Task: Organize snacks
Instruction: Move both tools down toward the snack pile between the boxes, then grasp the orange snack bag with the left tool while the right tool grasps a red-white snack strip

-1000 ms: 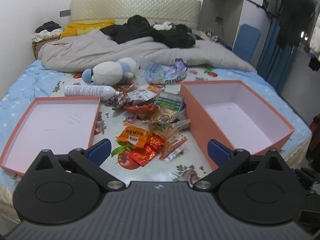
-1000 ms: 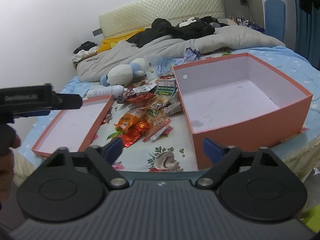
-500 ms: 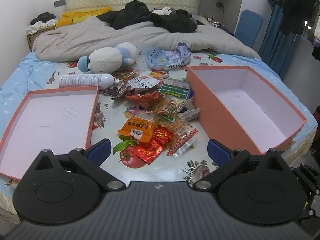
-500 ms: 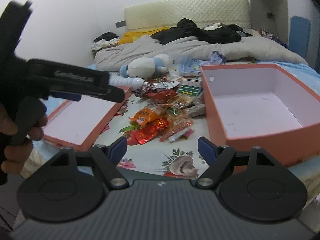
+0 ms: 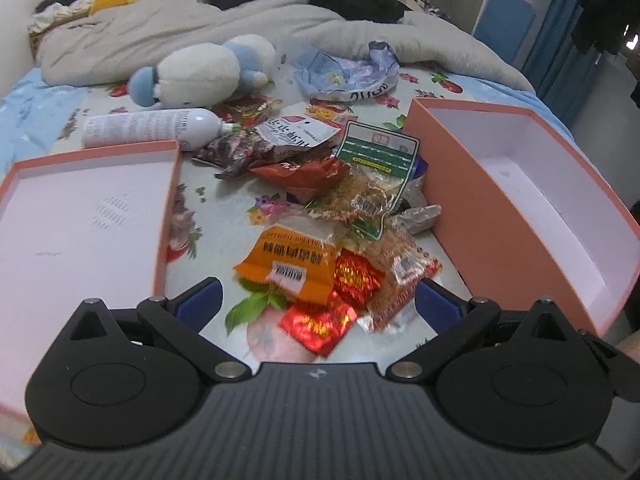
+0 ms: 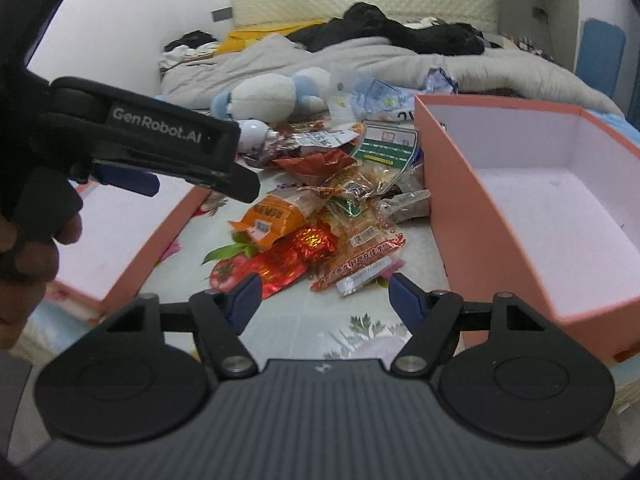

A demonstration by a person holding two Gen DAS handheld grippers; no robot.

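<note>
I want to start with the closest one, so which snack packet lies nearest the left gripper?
The shiny red foil packet, lying between the open left gripper fingers; the orange packet sits just beyond it.

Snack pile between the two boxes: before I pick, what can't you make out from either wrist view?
- Small grey packet: half under other wrappers beside the deep box; contents unreadable.
- Lid tray: far end hidden by the left gripper in the right wrist view.
- Orange packet text: too blurred to read.
- Deep box: near corner cut off by the left gripper's body in the left wrist view.
</note>
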